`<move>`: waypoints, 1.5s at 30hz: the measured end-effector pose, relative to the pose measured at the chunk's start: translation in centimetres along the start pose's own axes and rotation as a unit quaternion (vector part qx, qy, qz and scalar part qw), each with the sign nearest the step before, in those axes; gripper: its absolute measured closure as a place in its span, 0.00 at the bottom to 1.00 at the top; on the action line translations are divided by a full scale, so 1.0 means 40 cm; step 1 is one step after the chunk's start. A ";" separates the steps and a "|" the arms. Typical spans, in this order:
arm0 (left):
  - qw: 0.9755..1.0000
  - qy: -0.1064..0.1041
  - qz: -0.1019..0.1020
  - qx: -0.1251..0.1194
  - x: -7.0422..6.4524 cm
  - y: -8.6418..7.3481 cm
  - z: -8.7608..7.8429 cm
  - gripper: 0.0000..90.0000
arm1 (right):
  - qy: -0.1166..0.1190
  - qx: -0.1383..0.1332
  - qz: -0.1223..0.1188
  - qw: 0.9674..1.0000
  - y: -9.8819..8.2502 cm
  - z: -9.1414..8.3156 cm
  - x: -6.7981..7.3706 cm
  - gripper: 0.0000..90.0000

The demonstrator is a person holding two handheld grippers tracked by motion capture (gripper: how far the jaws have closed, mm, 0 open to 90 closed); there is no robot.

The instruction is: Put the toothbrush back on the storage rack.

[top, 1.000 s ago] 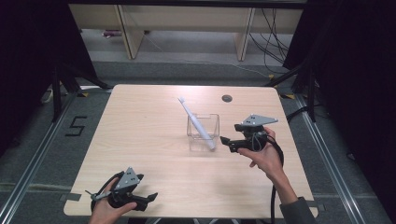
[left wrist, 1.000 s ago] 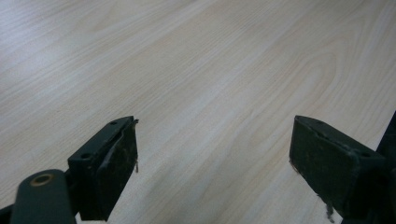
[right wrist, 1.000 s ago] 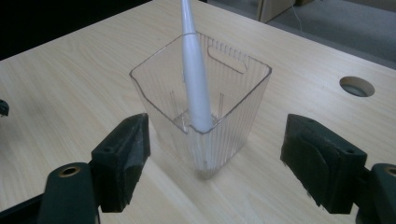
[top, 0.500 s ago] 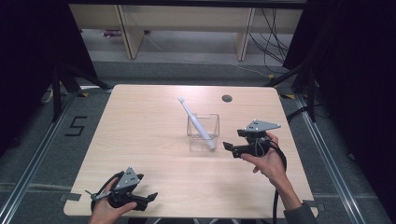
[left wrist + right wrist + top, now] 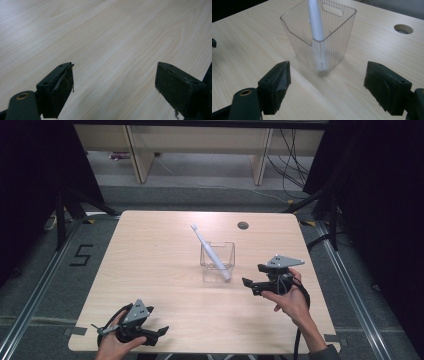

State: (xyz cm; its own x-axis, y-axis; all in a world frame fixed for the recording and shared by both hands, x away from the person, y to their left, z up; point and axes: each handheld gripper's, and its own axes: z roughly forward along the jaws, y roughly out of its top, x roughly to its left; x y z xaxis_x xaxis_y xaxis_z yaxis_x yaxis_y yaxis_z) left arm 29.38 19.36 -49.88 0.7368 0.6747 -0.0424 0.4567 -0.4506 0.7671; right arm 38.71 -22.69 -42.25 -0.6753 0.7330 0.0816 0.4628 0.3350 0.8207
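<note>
Apparently a lab recording bay: bare wooden table (image 5: pixel 165 270) inside black curtains (image 5: pixel 380 195), floor rails (image 5: pixel 35 295), loose cables (image 5: pixel 295 150), a taped floor number (image 5: pixel 81 255).

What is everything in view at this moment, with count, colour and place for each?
Toothbrush: one, white, standing tilted in the clear bin, head up and leaning toward the far left.
Bin: one, clear ribbed plastic with a handle slot, upright near the middle of the table.
Table: one, light wood, with a round cable hole near its far edge.
Floor marking "5": one, black, left of the table.
Shelving legs: pale wood, beyond the table.
Cables: several, dark, on the floor at far right.
Left gripper: one, black, jaws open and empty, at the near left corner.
Right gripper: one, black, jaws open and empty, just right of the bin.
</note>
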 end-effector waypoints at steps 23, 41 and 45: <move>1.000 -0.002 0.004 0.000 -0.001 0.000 -0.001 0.16 | -0.001 -0.012 -0.006 1.000 -0.055 -0.003 -0.001 0.23; 1.000 -0.003 -0.004 -0.003 -0.002 0.000 0.000 0.16 | 0.004 -0.006 0.014 1.000 -0.103 -0.020 0.006 0.23; 1.000 -0.004 -0.003 -0.003 -0.003 -0.001 -0.001 0.16 | 0.006 -0.005 0.028 1.000 -0.121 -0.025 0.006 0.23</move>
State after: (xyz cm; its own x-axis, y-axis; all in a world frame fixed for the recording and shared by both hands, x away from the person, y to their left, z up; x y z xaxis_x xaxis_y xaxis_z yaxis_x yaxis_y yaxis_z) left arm 29.28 19.31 -49.88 0.7372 0.6737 -0.0522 0.4591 -0.4426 0.7703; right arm 35.74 -24.74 -45.63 -0.6559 0.7430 0.1336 0.4937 0.2882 0.8205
